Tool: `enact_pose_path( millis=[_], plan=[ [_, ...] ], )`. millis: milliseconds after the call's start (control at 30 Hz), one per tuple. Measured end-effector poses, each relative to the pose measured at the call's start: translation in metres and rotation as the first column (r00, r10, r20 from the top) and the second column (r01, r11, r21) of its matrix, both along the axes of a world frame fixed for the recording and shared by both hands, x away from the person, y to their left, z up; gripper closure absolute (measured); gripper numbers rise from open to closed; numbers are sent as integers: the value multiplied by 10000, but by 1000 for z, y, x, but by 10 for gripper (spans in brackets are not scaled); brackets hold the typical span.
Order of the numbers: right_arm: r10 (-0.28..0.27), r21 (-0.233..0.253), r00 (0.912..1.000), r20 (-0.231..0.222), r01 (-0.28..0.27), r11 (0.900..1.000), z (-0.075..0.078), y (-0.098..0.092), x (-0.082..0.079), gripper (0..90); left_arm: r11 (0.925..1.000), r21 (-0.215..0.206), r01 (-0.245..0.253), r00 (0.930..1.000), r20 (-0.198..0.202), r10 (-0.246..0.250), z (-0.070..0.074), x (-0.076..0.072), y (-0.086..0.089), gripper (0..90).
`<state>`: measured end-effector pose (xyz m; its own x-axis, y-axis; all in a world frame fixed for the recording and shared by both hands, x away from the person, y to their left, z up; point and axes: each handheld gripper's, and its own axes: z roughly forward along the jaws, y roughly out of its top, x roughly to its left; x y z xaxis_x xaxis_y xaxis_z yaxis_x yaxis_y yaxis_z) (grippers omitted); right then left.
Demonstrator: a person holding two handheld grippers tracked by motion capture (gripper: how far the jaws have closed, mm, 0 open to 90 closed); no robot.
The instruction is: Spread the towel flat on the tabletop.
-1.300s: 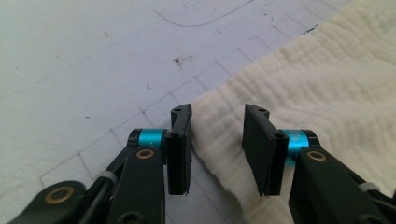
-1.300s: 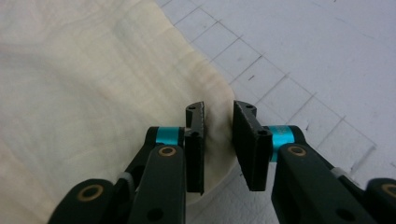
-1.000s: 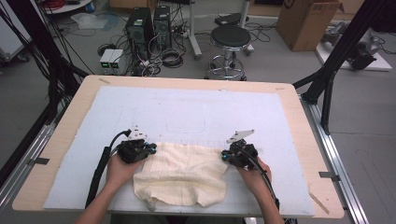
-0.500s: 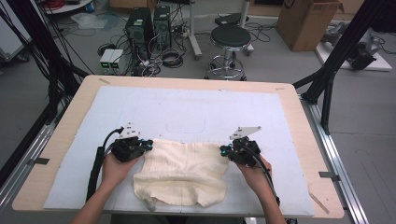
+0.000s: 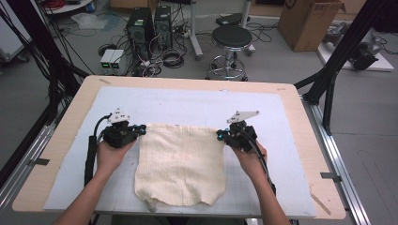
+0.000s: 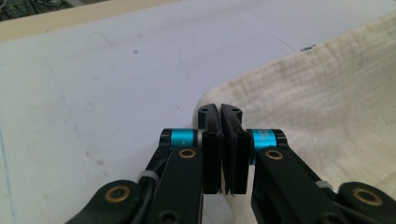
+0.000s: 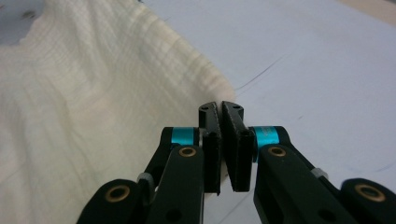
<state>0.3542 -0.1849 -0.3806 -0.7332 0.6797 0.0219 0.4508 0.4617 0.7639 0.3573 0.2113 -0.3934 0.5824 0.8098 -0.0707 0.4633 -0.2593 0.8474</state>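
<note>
the desk (image 5: 300, 122) carries a cream cloth (image 5: 180, 161), spread nearly flat near its front edge (lower hem still ragged). left tongs (image 5: 139, 131) and right tongs (image 5: 220, 136) each pinch a far corner, so smoothing looks mostly done; letting go remains.

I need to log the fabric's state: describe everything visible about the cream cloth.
The cream cloth is a soft, crinkled woven fabric with a faint grid pattern. It lies spread nearly flat on the white mat, roughly rectangular, its near edge uneven and slightly curled. The left gripper is shut on its far left corner, the right gripper on its far right corner.
</note>
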Motion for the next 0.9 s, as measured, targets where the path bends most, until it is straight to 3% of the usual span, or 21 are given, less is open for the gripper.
enact_pose_path(
  millis=[133,300,367,400,433,467,567,667,833,900],
  plan=[
    [-627,84,9980,34,626,9980,6,0,25,865,9996,54,-265,9996,98,264,7,23,-3,867],
    [-1284,253,9916,137,1280,9915,5,2,57,864,9980,174,-608,9981,-57,609,8,53,-6,867],
    [-1570,267,9874,218,1564,9873,2,4,67,803,9971,272,-717,9971,-235,724,3,63,-7,857],
    [-1929,178,9804,397,1923,9812,-1,5,71,702,9952,353,-918,9955,-199,926,0,66,-7,806],
    [-2234,162,9739,404,2229,9747,-4,4,75,697,9949,263,-971,9948,-266,978,-3,68,-6,718],
    [-2304,304,9728,247,2297,9728,-7,2,78,688,9955,120,-935,9949,-376,939,-5,70,-4,695],
    [-2165,500,9756,-355,2181,9747,-13,-3,80,642,9980,-101,-623,9964,-588,616,-8,68,1,643],
    [-1741,418,9839,-392,1757,9836,-12,-4,74,622,9981,-414,-463,9983,-362,448,-9,59,4,638],
    [-1037,654,9946,-87,1041,9924,-4,-4,51,579,9989,-460,49,9998,-213,-59,-10,34,7,611],
    [-631,647,9973,-388,655,9958,0,-3,42,536,9982,-538,271,9996,-5,-271,-11,21,8,593]
  ],
)
